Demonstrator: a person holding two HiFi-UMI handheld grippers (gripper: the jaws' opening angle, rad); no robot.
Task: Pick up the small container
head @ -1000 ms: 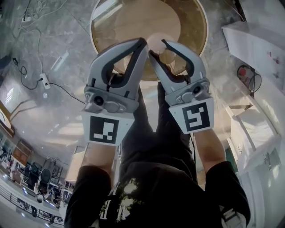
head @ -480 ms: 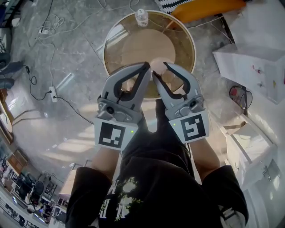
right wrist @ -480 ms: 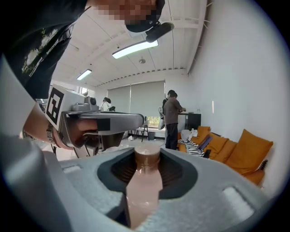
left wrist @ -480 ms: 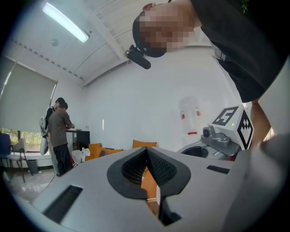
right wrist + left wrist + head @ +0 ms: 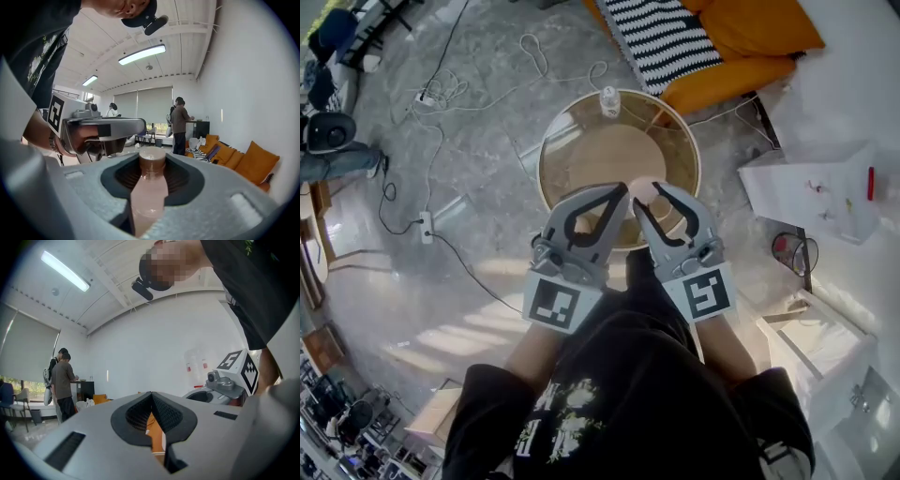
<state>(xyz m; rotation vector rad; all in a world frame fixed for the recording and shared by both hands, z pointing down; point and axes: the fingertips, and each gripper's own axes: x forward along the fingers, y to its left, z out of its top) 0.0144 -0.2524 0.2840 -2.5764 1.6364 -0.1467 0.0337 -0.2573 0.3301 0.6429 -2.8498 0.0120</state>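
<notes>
Small container (image 5: 149,187) sat clamped by the right gripper (image 5: 648,194) — the left gripper (image 5: 622,190), just beside it, was closed on nothing.

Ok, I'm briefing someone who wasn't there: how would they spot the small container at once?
Find the round wooden table; over its near edge a person holds the left gripper and the right gripper. The small bottle is clamped between the right one's jaws. Unlike the clear bottle standing at the table's far rim, it is pink with a brown cap and held in the air.
</notes>
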